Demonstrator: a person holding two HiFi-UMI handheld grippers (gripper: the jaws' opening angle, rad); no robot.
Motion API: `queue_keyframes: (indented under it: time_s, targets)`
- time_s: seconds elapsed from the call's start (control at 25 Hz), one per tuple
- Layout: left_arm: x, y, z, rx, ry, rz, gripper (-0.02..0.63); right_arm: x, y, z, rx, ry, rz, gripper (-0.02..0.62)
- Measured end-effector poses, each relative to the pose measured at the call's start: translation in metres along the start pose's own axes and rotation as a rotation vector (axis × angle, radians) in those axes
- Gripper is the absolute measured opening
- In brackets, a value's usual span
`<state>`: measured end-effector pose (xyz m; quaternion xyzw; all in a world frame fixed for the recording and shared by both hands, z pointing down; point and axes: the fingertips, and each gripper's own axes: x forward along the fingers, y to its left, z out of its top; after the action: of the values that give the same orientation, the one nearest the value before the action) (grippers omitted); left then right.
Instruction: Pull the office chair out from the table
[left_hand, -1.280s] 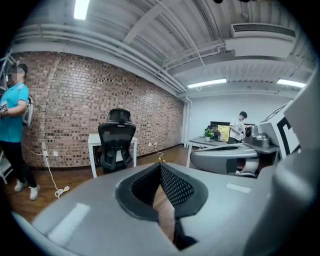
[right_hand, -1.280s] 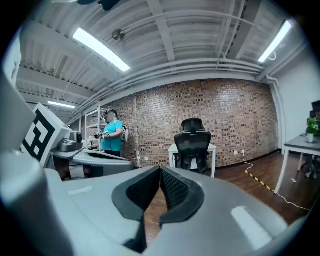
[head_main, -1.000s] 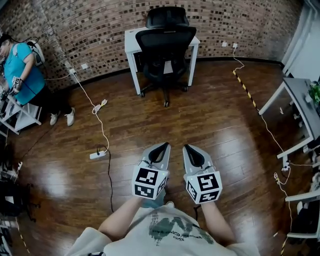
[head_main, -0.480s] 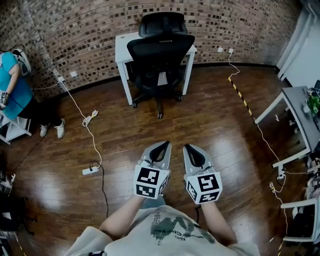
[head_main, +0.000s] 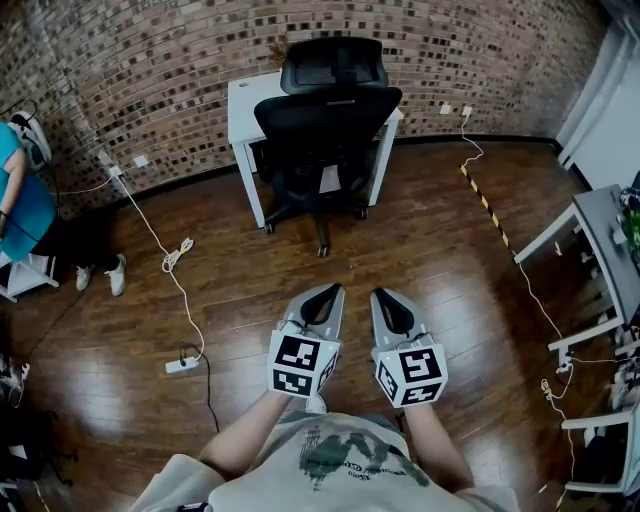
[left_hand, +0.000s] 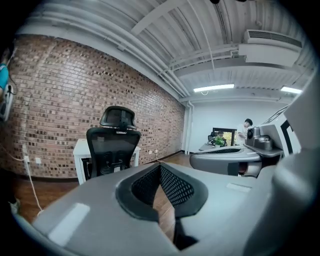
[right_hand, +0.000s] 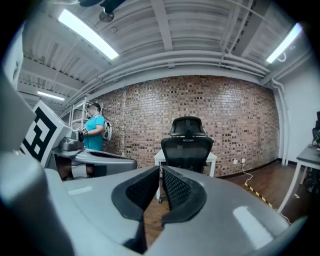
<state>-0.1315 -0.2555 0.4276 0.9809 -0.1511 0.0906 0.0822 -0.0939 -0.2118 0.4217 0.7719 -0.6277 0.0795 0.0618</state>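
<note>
A black mesh-back office chair (head_main: 327, 120) with a headrest is tucked under a small white table (head_main: 246, 110) against the brick wall, well ahead of me. The left gripper view shows the chair (left_hand: 113, 145) left of centre, and in the right gripper view the chair (right_hand: 186, 148) is straight ahead. My left gripper (head_main: 322, 293) and right gripper (head_main: 384, 297) are held side by side over the wooden floor, both shut and empty, pointing toward the chair and far short of it.
A white cable with a power strip (head_main: 183, 364) trails across the floor at left. A person in a teal top (head_main: 20, 205) sits at far left. White desks (head_main: 600, 240) stand at right, with a yellow-black floor strip (head_main: 487, 205) nearby.
The chair and table have grown nearer and larger in the head view as I walked toward them. Both grippers keep the same shut, side-by-side pose.
</note>
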Motion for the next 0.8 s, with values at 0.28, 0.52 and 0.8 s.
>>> queue_keyframes:
  time_s: [0.28,0.52,0.8]
  targets:
    - [0.044,0.031,0.007,0.0,0.016,0.018,0.015,0.043,-0.034,0.003,0.011,-0.005,-0.005,0.006]
    - [0.109,0.059,0.017,0.021,0.008,0.071,0.015,0.104,-0.079,0.011,0.0,-0.03,0.054,0.006]
    - [0.2,0.076,0.059,0.006,-0.036,0.145,0.015,0.171,-0.149,0.044,-0.016,-0.062,0.138,0.006]
